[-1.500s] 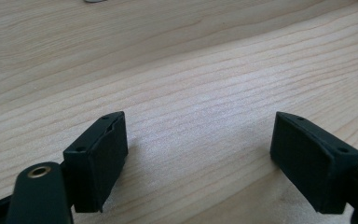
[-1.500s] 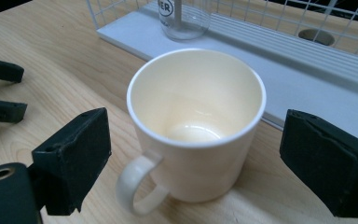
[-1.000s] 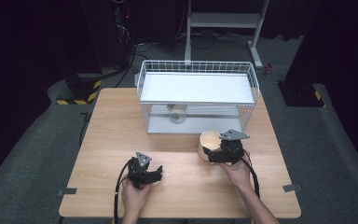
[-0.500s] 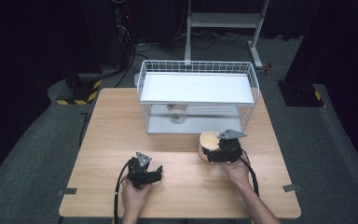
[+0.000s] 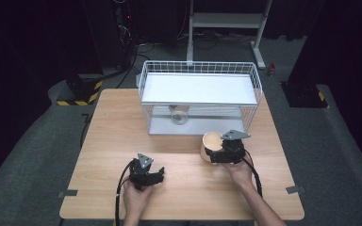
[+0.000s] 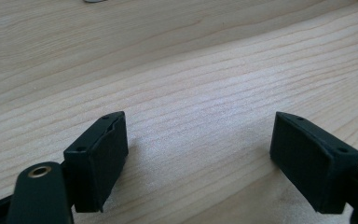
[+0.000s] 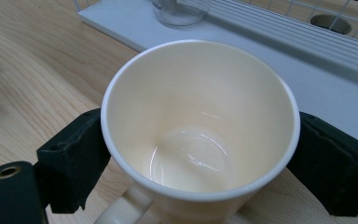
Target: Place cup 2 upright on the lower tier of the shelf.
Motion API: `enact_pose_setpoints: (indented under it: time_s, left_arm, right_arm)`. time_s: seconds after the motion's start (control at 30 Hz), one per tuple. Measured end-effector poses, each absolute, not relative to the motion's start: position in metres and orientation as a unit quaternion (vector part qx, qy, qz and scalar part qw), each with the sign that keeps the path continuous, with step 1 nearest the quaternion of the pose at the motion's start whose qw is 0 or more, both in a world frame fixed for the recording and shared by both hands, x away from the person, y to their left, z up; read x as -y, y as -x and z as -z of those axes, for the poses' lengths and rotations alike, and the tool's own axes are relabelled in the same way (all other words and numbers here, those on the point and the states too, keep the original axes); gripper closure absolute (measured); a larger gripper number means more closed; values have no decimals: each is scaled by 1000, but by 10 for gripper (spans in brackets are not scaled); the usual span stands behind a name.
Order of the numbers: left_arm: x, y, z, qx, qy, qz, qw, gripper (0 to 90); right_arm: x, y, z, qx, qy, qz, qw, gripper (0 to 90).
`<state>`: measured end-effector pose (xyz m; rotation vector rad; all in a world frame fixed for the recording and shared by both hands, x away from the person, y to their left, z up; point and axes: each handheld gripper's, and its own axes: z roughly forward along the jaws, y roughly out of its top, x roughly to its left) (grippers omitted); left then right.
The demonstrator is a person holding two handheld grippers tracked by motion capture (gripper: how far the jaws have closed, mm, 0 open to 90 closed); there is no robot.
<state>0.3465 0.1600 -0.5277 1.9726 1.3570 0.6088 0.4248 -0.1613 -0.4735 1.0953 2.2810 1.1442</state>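
Cream mug [image 7: 200, 116], handle cut off, clamped by right hand-held gripper [image 5: 227, 151]; left hand-held gripper [image 6: 200, 158] agape

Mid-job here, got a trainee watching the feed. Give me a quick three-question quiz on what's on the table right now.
1. True or false: the left gripper holds something between its jaws.
2. What sits between the right gripper's jaws? A) a glass jar B) a cream mug C) a spoon
3. Fill in: the glass jar stands on the ____ shelf of the white wire rack.

Key:
1. False; it is open over bare wooden table.
2. B, its handle pointing toward the camera.
3. Lower.
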Motion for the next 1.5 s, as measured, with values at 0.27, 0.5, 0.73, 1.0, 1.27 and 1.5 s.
enact_pose_setpoints:
  time_s: [0.27,0.5,0.73,1.0,1.27,1.5]
  left_arm:
    - [-160,-347,528,-519,-754,-233,330,194]
    - [-160,-347,528,-518,-754,-233,329,194]
    - [-160,-347,528,-518,-755,-233,329,195]
    - [-160,-347,528,-517,-755,-234,329,196]
    - [-160,-346,528,-519,-754,-232,330,197]
    - [-160,-346,528,-519,-754,-233,330,198]
  right_arm:
    - [165,-426,472,-801,-396,-411,182,105]
    - [167,-431,462,-801,-396,-407,190,106]
    - [172,-441,455,-792,-411,-408,192,105]
    - [175,-451,452,-787,-421,-405,199,106]
    - [178,-468,448,-777,-438,-403,206,106]
    - [180,-477,453,-772,-454,-396,200,106]
